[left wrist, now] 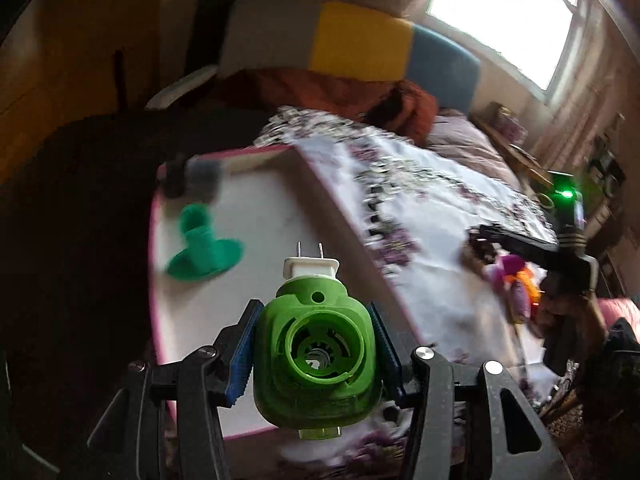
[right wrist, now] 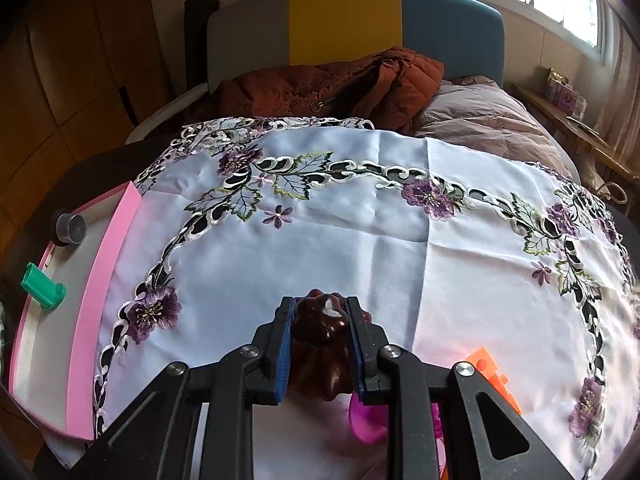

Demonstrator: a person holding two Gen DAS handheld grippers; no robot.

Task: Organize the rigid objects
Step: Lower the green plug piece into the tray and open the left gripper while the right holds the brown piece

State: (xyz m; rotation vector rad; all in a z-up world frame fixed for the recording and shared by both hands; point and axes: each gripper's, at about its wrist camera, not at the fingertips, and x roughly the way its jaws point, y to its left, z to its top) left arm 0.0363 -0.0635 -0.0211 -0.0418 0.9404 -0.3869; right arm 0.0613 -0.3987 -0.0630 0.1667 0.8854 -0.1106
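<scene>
My left gripper point(left wrist: 314, 354) is shut on a green plug-in device point(left wrist: 316, 364) with a white two-pin plug point(left wrist: 311, 268) pointing forward. It hangs over the near end of a pink-rimmed white tray point(left wrist: 256, 216). In the tray lie a teal cap-like piece point(left wrist: 204, 246) and a small grey cup point(left wrist: 202, 178). My right gripper point(right wrist: 320, 312) is shut on a dark brown glossy figurine point(right wrist: 322, 334) above the embroidered cloth point(right wrist: 360, 220). The same tray point(right wrist: 108, 272) sits at the left of the right wrist view, with the teal piece point(right wrist: 43, 287) and grey cup point(right wrist: 72, 227) in it.
An orange plastic piece point(right wrist: 494, 376) and a magenta piece point(right wrist: 366, 424) lie on the cloth near my right gripper. A rust-coloured jacket point(right wrist: 340, 84) and a quilt point(right wrist: 488, 128) lie beyond the cloth. A headboard point(right wrist: 352, 24) stands behind; a wooden shelf point(right wrist: 568, 116) runs along the right.
</scene>
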